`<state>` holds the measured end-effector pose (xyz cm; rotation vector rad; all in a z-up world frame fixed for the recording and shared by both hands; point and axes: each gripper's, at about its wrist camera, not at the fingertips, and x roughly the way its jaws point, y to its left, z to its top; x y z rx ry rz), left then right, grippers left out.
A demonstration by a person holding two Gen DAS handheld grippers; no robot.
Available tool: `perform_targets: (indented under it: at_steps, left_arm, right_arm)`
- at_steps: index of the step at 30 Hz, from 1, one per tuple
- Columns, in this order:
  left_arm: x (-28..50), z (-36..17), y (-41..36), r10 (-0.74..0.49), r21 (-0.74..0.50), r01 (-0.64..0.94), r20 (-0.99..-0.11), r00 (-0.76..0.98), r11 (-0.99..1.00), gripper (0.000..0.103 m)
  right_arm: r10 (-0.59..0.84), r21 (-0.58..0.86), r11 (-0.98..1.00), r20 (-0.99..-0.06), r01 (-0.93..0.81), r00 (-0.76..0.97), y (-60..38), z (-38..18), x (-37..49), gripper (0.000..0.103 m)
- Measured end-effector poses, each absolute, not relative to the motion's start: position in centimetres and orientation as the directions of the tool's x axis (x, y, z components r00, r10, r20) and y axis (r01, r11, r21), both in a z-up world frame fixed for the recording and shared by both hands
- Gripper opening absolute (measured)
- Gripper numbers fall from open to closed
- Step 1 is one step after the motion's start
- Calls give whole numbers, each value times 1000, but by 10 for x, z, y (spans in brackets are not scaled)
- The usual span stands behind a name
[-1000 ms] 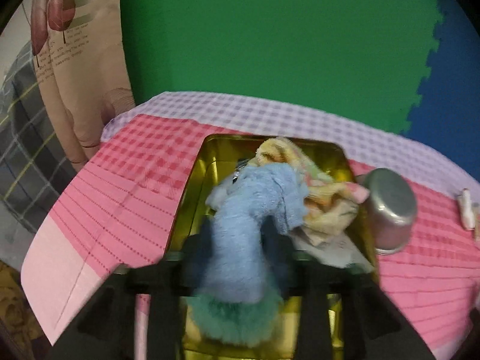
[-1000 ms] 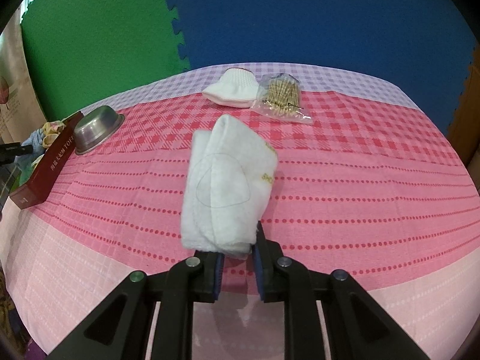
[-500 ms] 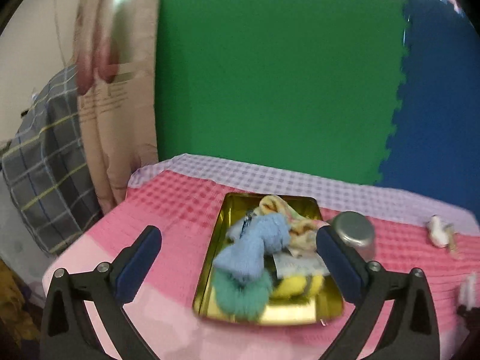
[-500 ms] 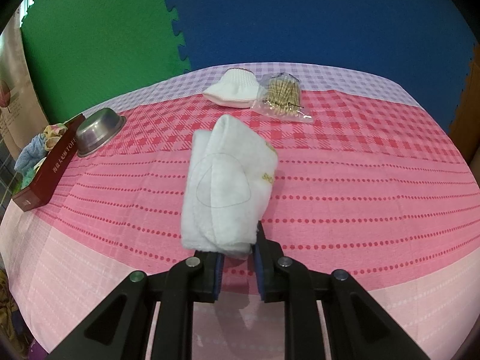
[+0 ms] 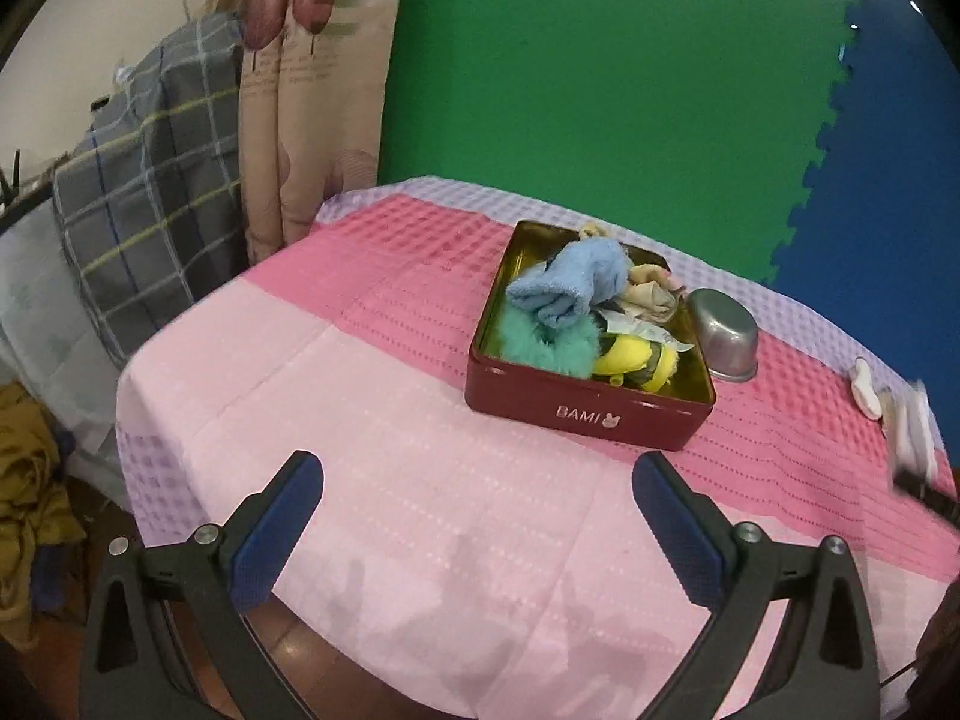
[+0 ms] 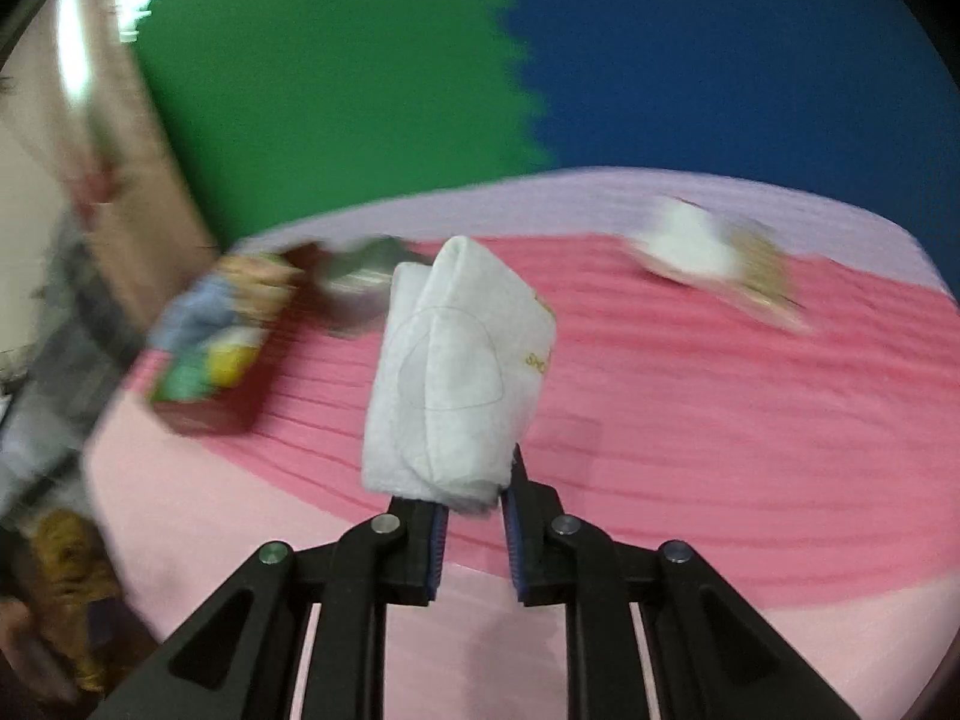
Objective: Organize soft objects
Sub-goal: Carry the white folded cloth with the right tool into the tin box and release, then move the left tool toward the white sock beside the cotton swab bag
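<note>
A dark red tin [image 5: 585,414] with a gold inside stands on the pink cloth. It holds a blue plush [image 5: 567,288], a teal fluffy piece [image 5: 549,342], a yellow toy [image 5: 630,360] and a pale cloth [image 5: 648,294]. My left gripper [image 5: 477,480] hangs wide open over the table's near edge, short of the tin, with nothing between its fingers. In the right wrist view my right gripper [image 6: 474,501] is shut on a folded white cloth [image 6: 456,372] and holds it above the table. The tin [image 6: 204,372] appears blurred to its left.
An upturned metal bowl [image 5: 723,336] sits right beside the tin. A second white cloth [image 6: 684,246] and a clear packet [image 6: 762,276] lie at the far right of the table. Curtain and plaid fabric [image 5: 144,192] hang left of the table. Green and blue foam mats form the back wall.
My left gripper let go of the blue plush in the tin, opened wide and drew back to the near edge. My right gripper lifted the white cloth off the table and swung left.
</note>
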<state>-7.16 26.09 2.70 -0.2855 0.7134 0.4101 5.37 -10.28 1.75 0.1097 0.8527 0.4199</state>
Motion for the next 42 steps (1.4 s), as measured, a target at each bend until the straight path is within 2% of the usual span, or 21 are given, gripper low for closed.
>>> perform_targets:
  at_steps: [4,7,14,17,21,22,23,25,26,31,34,38,42]
  left_arm:
    - [-72,34,252,337,-25,-460,-646,685,888,103]
    - [-74,38,247,350,12,-438,-622,700,899,103]
    - [-73,42,252,353,17,-435,-612,707,900,103]
    - [-71,41,257,346,7,-437,-621,703,900,103]
    - [-67,36,262,319,-17,-435,-654,686,900,103]
    - [-67,35,263,316,-19,-435,-659,683,900,103]
    - [-66,34,264,313,-23,-436,-663,680,900,103]
    - [-65,33,266,310,-28,-439,-668,677,898,103]
    - [-65,33,266,308,-30,-438,-668,677,898,103]
    - [-65,31,261,304,-18,-426,-672,675,905,103]
    - [-64,29,254,307,5,-410,-671,675,912,103]
    - [-63,26,244,297,25,-383,-680,671,923,103]
    - [-63,25,231,283,50,-340,-672,684,939,103]
  right_arm:
    - [541,318,826,-682,-466,493,-9,38,67,16]
    - [583,328,783,-684,-529,438,50,35,80,16]
    - [540,275,778,-753,-565,376,134,-1,111,16]
    - [489,206,790,-781,-578,390,153,-14,117,16]
    - [449,136,788,-794,-601,409,165,-22,115,21]
    - [439,115,788,-794,-605,420,166,-22,113,26]
    - [430,95,789,-791,-607,436,166,-20,111,28]
    - [423,77,797,-778,-598,464,161,-14,106,44]
    - [440,90,798,-762,-595,475,153,-8,104,46]
    - [535,227,800,-688,-555,491,96,13,90,48]
    - [514,243,828,-688,-505,512,51,11,76,48]
    - [378,150,903,-722,-403,579,-17,-3,57,48]
    - [134,-25,974,-743,-227,656,-99,-15,46,48]
